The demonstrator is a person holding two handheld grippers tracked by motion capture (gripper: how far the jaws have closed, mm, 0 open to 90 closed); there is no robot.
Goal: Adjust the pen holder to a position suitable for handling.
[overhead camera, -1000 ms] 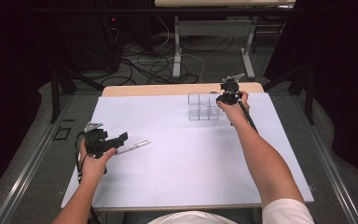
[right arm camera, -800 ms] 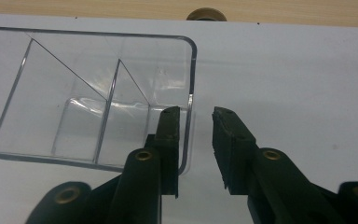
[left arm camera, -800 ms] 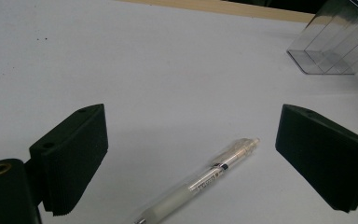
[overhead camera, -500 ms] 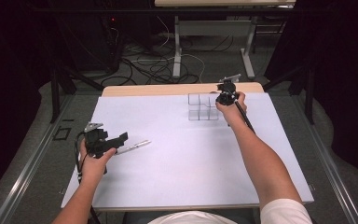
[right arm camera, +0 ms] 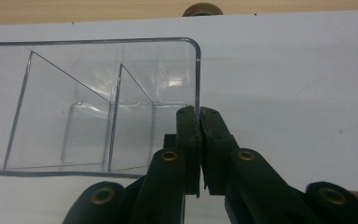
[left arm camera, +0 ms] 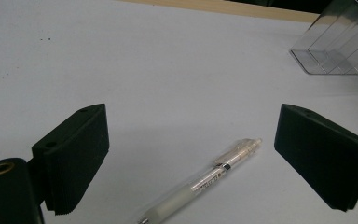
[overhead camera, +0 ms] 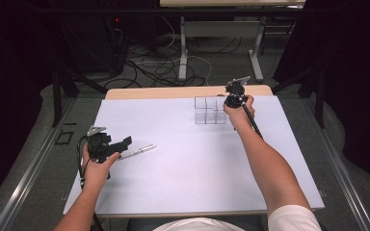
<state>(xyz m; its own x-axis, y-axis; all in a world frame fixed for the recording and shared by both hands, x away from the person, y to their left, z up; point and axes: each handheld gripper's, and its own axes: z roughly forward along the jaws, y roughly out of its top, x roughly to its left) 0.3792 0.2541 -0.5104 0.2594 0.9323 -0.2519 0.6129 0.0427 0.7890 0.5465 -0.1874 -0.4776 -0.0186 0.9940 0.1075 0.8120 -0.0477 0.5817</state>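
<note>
Clear plastic is what I am dealing with at both ends of this white table (overhead camera: 183, 187). Nearest me, my left gripper (left arm camera: 191, 154) hangs just above the sheet with its jaws spread wide, holding nothing. A translucent pen (left arm camera: 203, 179) lies flat between them, touching neither pad, its clip end pointing away from me. I judge it light, stiff and slick, and round enough to roll off if nudged by one pad alone. I would take it across the rubbery grip section near the tip, where the ribbed pads (left arm camera: 74, 156) should bite best, and close on it squarely.

Farther off, toward the table's far edge, my right gripper (right arm camera: 198, 116) is clenched on the near-side wall of the clear divided box (right arm camera: 98, 107), the jaws pinching the thin wall at its corner. That box looks rigid but light and probably brittle, so a hard squeeze or a twist at the corner could crack it or tip it. It stands well apart from the pen, with bare sheet between.
</note>
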